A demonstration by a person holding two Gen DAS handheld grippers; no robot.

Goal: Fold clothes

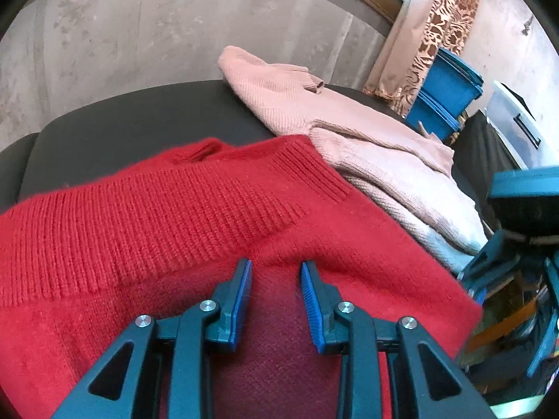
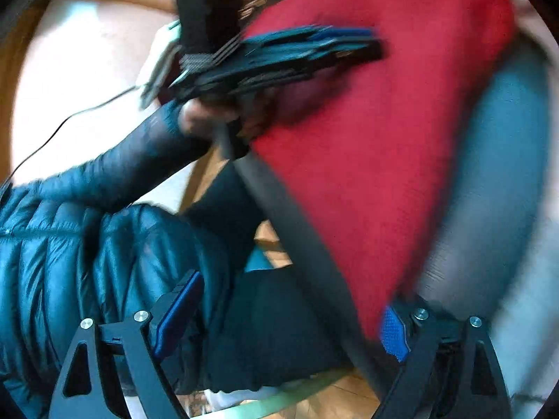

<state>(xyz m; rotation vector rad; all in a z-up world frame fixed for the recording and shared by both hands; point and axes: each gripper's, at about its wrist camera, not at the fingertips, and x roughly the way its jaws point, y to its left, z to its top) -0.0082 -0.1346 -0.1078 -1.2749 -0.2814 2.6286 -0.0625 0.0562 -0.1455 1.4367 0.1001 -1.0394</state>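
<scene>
Left gripper [image 1: 276, 272] hangs low over the red sweater [image 1: 195, 216], its two blue-padded fingers [image 1: 241, 300] parted with a strip of shaded red knit showing between them; nothing is pinched. The sweater fills the near part of the left wrist view, its ribbed band running across just ahead of the fingertips, and it lies on a black table [image 1: 139, 129]. Just beyond and to the right, a pink sweater [image 1: 332, 122] lies in a loose fold on the same table, its edge touching or slightly under the red one. Further back stand blue crates [image 1: 443, 94] beside a patterned curtain [image 1: 436, 28] and a grey wall. From the right wrist view, which is motion-blurred, the right gripper [image 2: 290, 310] is spread wide, its fingers [image 2: 393, 331] well apart with nothing between them; the right-hand pad sits at the sweater's near corner. A dark puffer-jacket sleeve [image 2: 104, 181] reaches to the hand [image 2: 206, 115] gripping the other tool above the red knit.
</scene>
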